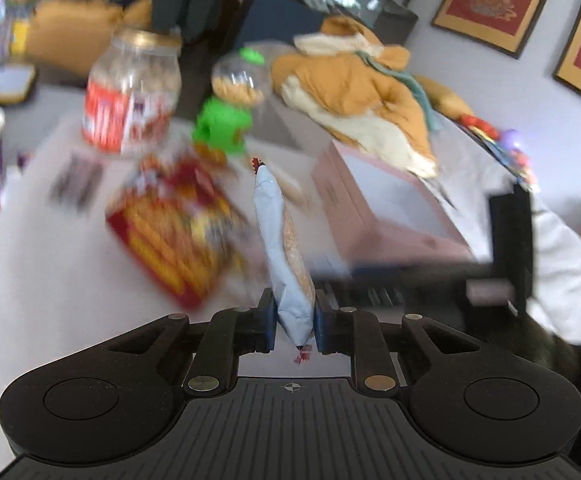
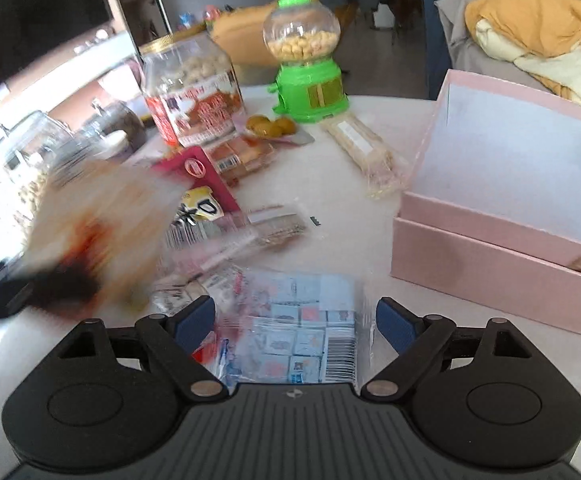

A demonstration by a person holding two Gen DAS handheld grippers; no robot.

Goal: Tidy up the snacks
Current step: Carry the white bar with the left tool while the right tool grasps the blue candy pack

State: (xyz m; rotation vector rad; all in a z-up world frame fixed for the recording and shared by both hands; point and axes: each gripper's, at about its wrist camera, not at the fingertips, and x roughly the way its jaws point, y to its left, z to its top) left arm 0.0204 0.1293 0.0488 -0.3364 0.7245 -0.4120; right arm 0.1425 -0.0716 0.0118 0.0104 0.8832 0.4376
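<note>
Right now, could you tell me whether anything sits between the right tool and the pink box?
Nothing visible does. The right tool is open over a clear packet; bare table runs from there to the pink box, which looks empty.

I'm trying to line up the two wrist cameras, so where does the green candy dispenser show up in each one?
Left wrist view: green candy dispenser, blurred, upper centre, right of the big clear jar.
Right wrist view: upper centre, sharp, again right of the jar.
Shared landmark: the open pink box, right of the dispenser in both.
</note>
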